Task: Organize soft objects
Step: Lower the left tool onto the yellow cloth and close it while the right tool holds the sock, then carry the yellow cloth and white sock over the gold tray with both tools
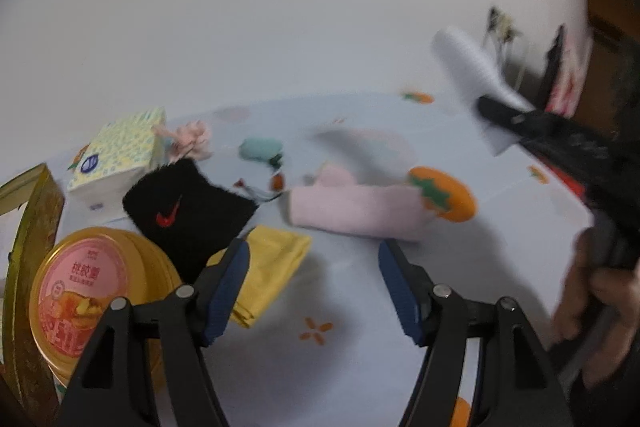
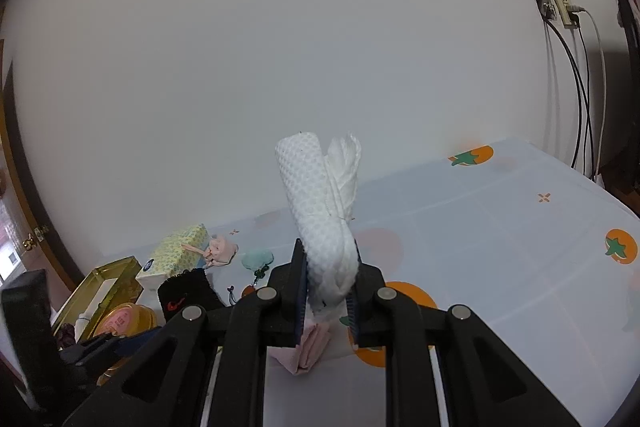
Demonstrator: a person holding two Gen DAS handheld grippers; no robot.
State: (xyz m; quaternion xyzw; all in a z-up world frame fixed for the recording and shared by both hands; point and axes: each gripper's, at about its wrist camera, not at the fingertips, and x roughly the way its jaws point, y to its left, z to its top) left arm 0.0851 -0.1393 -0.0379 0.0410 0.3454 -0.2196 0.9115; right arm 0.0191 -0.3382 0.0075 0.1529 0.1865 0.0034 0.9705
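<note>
The right gripper (image 2: 326, 301) is clamped on a rolled white cloth (image 2: 320, 211), held up above the table (image 2: 500, 227); its long side points up, leaning a little left. The left gripper (image 1: 314, 283) is apart, holding nothing. The black wristband (image 1: 188, 211), yellow cloth (image 1: 268, 267) and pink cloth (image 1: 356, 211) lie loose, so it looks like much is left.

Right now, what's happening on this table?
A person is sorting soft items with a handheld gripper in each hand. The right gripper is shut on a rolled white cloth, held up above the table. The left gripper is open with nothing between its fingers, pointing at the pile: a yellow cloth, a black wristband and a folded pink cloth lying on the table, next to a tissue pack.
</note>
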